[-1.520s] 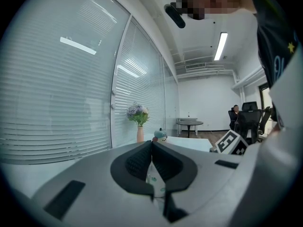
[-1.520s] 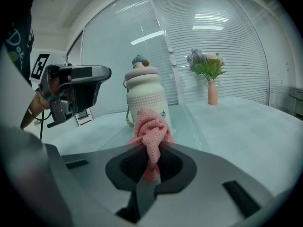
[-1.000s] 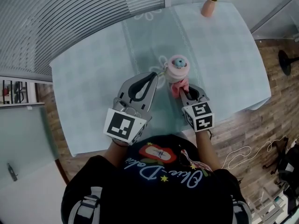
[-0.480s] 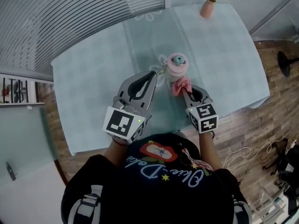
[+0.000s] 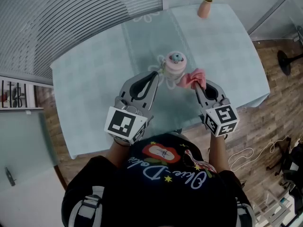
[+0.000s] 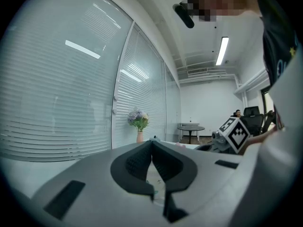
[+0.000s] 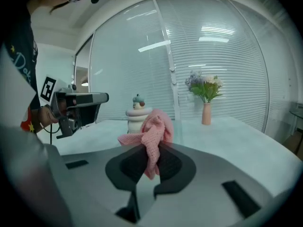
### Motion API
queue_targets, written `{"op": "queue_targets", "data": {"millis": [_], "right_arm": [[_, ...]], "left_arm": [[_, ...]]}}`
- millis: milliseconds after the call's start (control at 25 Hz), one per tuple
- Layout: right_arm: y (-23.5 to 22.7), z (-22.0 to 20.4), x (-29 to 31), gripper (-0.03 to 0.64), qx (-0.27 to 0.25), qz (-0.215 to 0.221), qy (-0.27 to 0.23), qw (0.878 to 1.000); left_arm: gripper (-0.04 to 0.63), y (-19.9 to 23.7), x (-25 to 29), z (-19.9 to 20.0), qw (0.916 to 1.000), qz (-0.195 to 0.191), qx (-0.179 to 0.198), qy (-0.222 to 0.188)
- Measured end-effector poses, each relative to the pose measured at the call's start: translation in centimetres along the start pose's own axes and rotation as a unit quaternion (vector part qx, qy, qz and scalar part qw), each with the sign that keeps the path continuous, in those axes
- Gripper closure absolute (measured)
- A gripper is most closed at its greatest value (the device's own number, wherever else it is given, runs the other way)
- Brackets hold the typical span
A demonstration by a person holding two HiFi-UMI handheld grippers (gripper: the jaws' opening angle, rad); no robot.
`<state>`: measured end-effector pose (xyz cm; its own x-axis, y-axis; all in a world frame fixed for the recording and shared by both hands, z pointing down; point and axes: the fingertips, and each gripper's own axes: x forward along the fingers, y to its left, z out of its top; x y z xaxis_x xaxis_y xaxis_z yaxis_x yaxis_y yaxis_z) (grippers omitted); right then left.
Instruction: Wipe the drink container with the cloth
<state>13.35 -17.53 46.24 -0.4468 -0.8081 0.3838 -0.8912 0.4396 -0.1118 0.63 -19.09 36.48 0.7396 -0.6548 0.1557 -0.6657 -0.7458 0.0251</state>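
Observation:
The drink container (image 5: 175,65), a pale pink tub with a teal-knobbed lid, stands upright on the table (image 5: 90,84); the right gripper view shows the container (image 7: 137,116) just behind the cloth. My right gripper (image 5: 199,85) is shut on the pink cloth (image 5: 194,77), holding it just right of the container and apart from it. The cloth (image 7: 154,126) bunches above my right gripper (image 7: 151,150). My left gripper (image 5: 155,74) has its jaws together, tips against a pale loop on the container's left side. Whether the left gripper (image 6: 152,143) pinches that loop is hidden.
A pink vase of flowers (image 5: 203,7) stands at the table's far right corner. Window blinds (image 5: 71,18) run along the far left. The table's near edge is close to my body, with wooden floor (image 5: 265,126) to the right.
My right gripper has carried the cloth from the container's near side out to its right, away from it. The left gripper has stayed by the container.

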Motion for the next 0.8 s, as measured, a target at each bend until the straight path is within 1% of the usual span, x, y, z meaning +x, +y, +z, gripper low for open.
{"op": "queue_targets", "data": {"millis": [160, 360, 560, 800], "right_arm": [[0.0, 2.4, -0.4, 0.589, -0.010, 0.018, -0.023, 1.000], [0.4, 4.1, 0.3, 0.589, -0.031, 0.040, -0.032, 0.998], [0.4, 4.7, 1.5, 0.589, -0.049, 0.045, -0.028, 0.997], [0.4, 4.3, 2.5, 0.589, -0.066, 0.043, -0.014, 0.997]], "left_arm": [[0.591, -0.2, -0.3, 0.2, 1.0000, 0.003, 0.002, -0.002], [0.591, 0.0, -0.8, 0.4, 0.9998, 0.017, 0.000, -0.007], [0.591, 0.6, -1.3, 0.9, 0.9994, 0.032, 0.007, -0.011], [0.591, 1.3, -1.8, 1.0, 0.9988, 0.048, 0.006, -0.011]]}}
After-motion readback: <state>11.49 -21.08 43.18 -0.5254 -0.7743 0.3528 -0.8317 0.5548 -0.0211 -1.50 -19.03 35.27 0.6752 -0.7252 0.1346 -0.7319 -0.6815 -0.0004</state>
